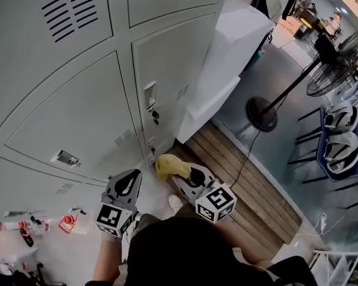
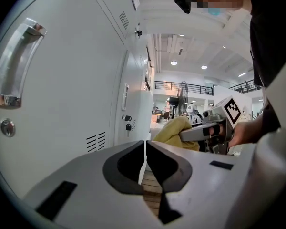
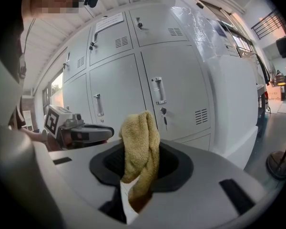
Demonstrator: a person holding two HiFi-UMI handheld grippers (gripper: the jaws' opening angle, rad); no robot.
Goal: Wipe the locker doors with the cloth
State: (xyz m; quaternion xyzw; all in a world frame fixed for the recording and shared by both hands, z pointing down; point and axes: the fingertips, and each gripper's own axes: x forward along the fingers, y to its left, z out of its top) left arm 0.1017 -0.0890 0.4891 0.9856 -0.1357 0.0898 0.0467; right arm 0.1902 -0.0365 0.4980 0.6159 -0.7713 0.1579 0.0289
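Grey locker doors [image 1: 83,112] fill the left and top of the head view, one with a key in its lock [image 1: 154,115]. My right gripper [image 1: 180,170] is shut on a yellow cloth [image 1: 169,165], held low, just short of the bottom locker door. In the right gripper view the cloth [image 3: 140,149] hangs bunched out of the jaws, with the doors [image 3: 176,94] beyond. My left gripper [image 1: 127,176] is to the left of it, shut with nothing in it; its jaws [image 2: 144,159] meet along a thin line. From the left gripper view the cloth [image 2: 177,129] shows at the right.
A white plastic-wrapped cabinet [image 1: 230,58] stands against the lockers on the right. A wooden slatted platform [image 1: 244,186] lies at its foot. A pedestal fan [image 1: 325,70] and chairs [image 1: 340,145] stand farther right. Small clutter [image 1: 24,228] lies at the lower left.
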